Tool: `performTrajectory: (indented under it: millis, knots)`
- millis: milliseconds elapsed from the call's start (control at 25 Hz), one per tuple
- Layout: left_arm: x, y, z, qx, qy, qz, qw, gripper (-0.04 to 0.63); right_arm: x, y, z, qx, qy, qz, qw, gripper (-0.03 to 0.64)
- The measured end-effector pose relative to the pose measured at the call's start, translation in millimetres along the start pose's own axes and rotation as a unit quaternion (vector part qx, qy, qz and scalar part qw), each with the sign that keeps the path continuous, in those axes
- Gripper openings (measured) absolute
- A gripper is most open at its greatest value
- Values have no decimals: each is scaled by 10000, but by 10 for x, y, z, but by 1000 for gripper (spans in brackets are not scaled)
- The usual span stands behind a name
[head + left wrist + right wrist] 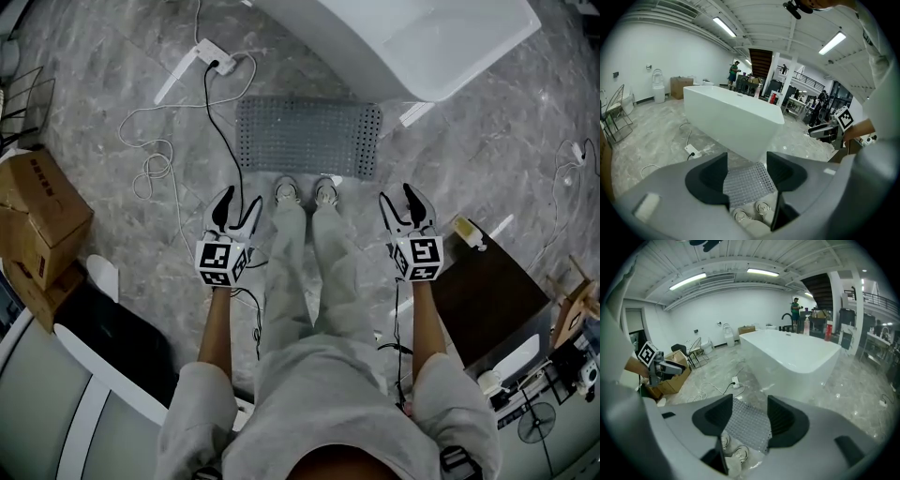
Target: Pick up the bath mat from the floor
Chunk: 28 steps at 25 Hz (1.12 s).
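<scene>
- bath mat (307,137): grey, perforated, flat on the marble-look floor (112,122), just in front of the white bathtub (412,37); not lifted yet.
- person's shoes (305,192) are just beside the mat's near edge.
- left gripper (236,204): jaws apart, nothing between them, held in the air left of the shoes, not touching the mat.
- right gripper (400,199): jaws apart, empty, in the air right of the shoes, also off the mat.
- both gripper views: mat shows on the floor through the gap between the jaws.
- power strip (217,58) with a black cable lies left of the mat; cardboard box (37,216) far left.
</scene>
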<state>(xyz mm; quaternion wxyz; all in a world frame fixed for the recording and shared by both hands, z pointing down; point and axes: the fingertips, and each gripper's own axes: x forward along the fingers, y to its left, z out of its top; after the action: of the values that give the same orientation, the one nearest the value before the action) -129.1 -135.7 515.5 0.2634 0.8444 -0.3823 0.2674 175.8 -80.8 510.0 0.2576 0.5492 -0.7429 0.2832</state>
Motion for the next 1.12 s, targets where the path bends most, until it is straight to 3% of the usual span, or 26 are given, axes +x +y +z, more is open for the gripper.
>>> performTrajectory:
  millis: [640, 1120]
  knots:
    - [556, 290, -769, -74, 192, -106, 9997, 267, 566, 107, -780, -14, 340, 247, 9991, 241]
    - [1045, 468, -1350, -179, 334, -185, 9991, 267, 1039, 20, -1441, 110, 583, 170, 9981, 265]
